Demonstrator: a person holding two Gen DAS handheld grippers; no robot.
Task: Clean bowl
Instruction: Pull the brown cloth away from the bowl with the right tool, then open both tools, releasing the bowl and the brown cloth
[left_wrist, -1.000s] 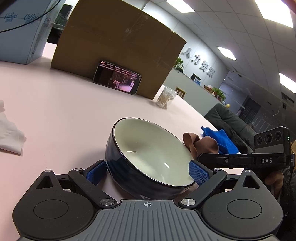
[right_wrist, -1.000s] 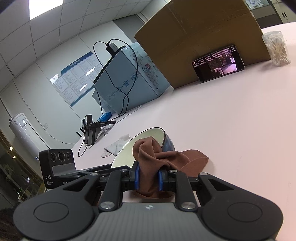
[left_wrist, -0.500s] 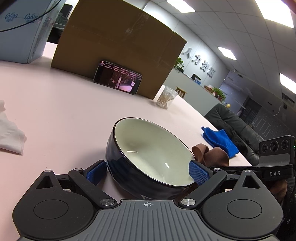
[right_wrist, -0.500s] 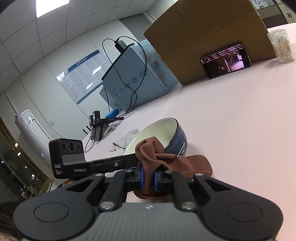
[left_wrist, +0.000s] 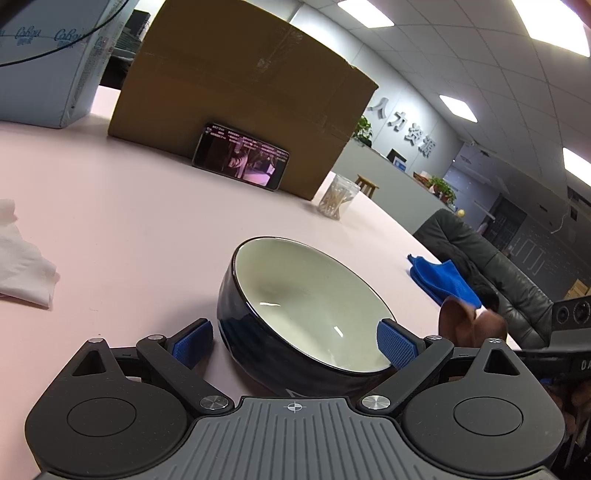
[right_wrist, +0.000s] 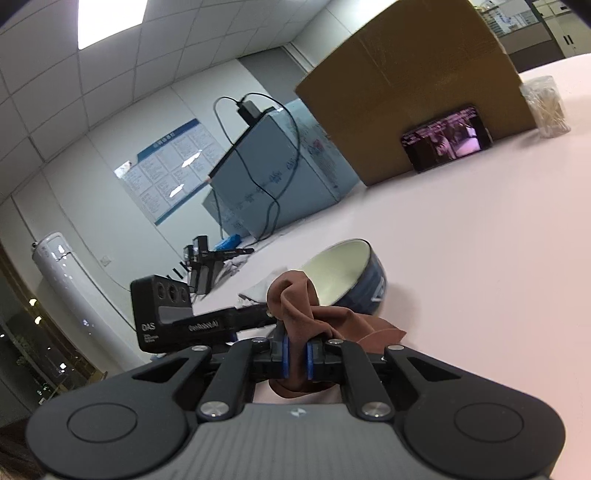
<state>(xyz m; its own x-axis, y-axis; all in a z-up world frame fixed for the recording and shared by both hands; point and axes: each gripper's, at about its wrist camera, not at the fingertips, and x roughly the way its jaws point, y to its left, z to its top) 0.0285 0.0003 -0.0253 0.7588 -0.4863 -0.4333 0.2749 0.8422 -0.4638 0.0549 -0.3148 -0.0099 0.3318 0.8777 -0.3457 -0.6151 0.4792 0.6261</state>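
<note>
Bowl (left_wrist: 306, 314): dark blue outside, pale inside; sits tilted on the pink table (left_wrist: 129, 229), mouth turned toward the right gripper's side.
Bowl interior: looks bare and glossy, with no visible scraps; a faint grey patch near the bottom may be shadow or film, cannot tell.
Left gripper (left_wrist: 295, 341): jaws spread wide, one blue pad to each side of the bowl; contact with its wall is unclear.
Right gripper (right_wrist: 294, 356): jaws narrow, pinching a bunched brown cloth (right_wrist: 299, 306).
Cloth position: outside the bowl, just beside its rim, not touching the inside.
Progress: scene fits either a wipe about to go in or one just finished; the pictures do not settle which.
Other items: blue cloth (left_wrist: 439, 277), white tissue (left_wrist: 22, 266), cardboard box (left_wrist: 240, 110), phone (left_wrist: 242, 157).
</note>
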